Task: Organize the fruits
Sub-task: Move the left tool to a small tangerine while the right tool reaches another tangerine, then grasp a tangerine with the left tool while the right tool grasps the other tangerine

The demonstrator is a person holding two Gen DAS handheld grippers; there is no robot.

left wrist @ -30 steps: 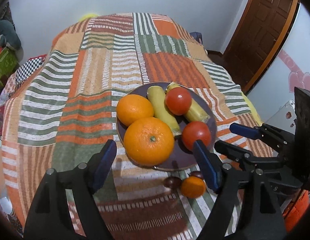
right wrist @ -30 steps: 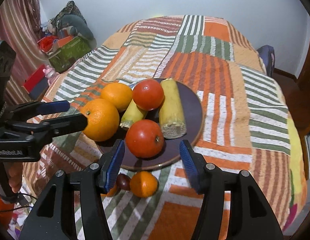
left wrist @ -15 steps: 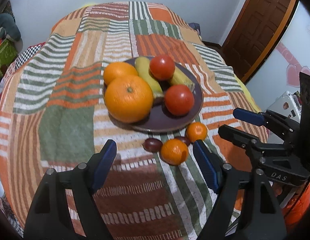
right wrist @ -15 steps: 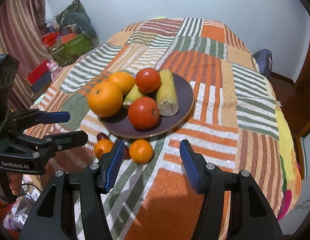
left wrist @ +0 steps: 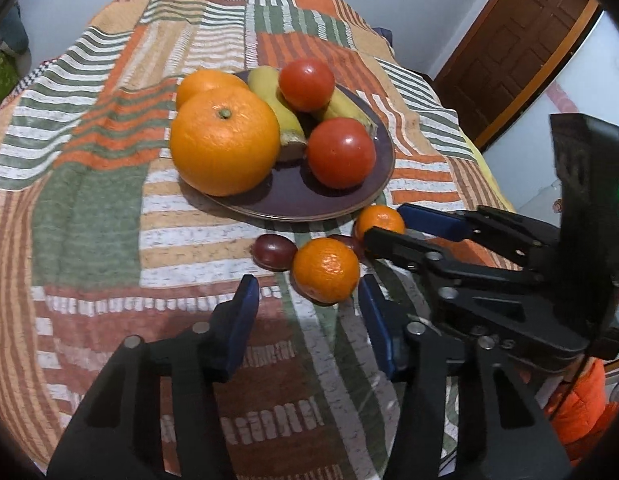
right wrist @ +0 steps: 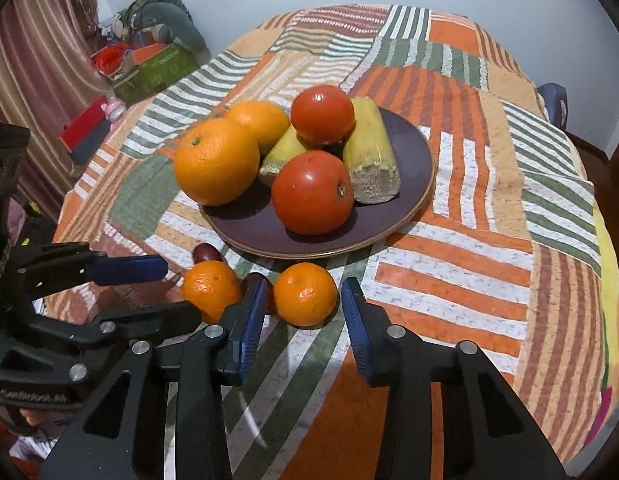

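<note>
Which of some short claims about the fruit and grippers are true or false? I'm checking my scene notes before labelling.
1. Both small mandarins lie on the plate. False: the left mandarin and right mandarin lie on the quilt.
2. Two tomatoes are on the plate. True.
3. The right gripper is shut on a mandarin. False: open.
4. The left gripper is open. True.
5. A dark plum lies off the plate. True.

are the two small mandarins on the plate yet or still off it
Off. Both mandarins lie on the striped cloth just in front of the plate, each between open gripper fingers.
</note>
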